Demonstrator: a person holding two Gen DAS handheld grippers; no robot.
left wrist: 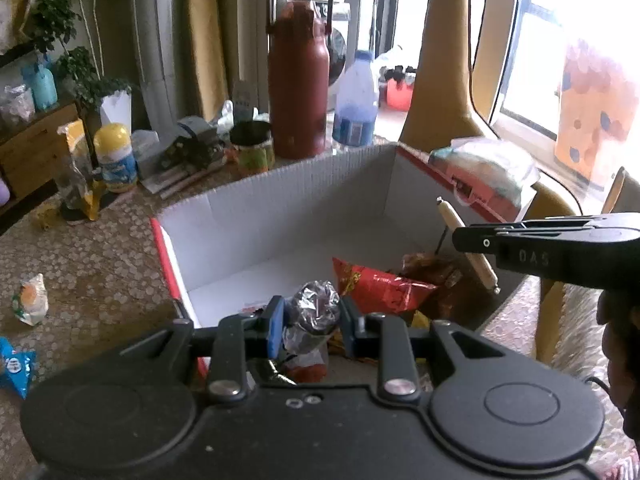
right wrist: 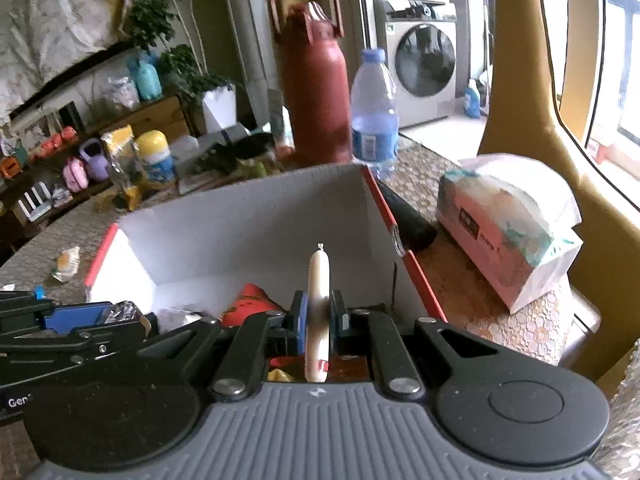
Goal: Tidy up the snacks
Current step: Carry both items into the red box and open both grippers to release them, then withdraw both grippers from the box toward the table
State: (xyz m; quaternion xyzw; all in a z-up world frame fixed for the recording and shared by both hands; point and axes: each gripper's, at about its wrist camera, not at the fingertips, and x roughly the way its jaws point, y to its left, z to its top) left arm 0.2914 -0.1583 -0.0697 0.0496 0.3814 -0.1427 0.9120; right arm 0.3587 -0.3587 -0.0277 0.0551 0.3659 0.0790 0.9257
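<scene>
1. Two grippers hang over the near end of a white cardboard box [left wrist: 288, 204] with red outer walls, which stands on a patterned table [left wrist: 92, 264].
2. In the left wrist view, the left gripper [left wrist: 312, 320] is clamped on a crinkled silver foil packet [left wrist: 314, 306]; its blue pads press the packet from 9 and 3 o'clock.
3. At 3 o'clock in that view, the right gripper [left wrist: 464, 240] reaches in from the side with a pale sausage stick [left wrist: 466, 246] crossing its tip at a slant.
4. In the right wrist view, the right gripper [right wrist: 319, 314] is closed tight on that sausage stick [right wrist: 319, 280], which stands nearly upright, its knotted end toward 12 o'clock.
5. Inside the box, a red snack bag [left wrist: 380, 288] lies at the near right part of the floor, and a brown wrapper [left wrist: 434, 270] lies just beside it toward 2 o'clock.
6. One small orange-and-white packet [left wrist: 30, 300] lies on the table at 9 o'clock of the box; a blue packet [left wrist: 14, 364] lies at 8 o'clock near the picture's edge.
7. Behind the box, at 12 o'clock, stand a dark red flask [left wrist: 298, 80] and a clear water bottle [left wrist: 356, 100].
8. Beyond the box's right wall, at 2 o'clock, a tissue pack [right wrist: 508, 224] rests on the table.
</scene>
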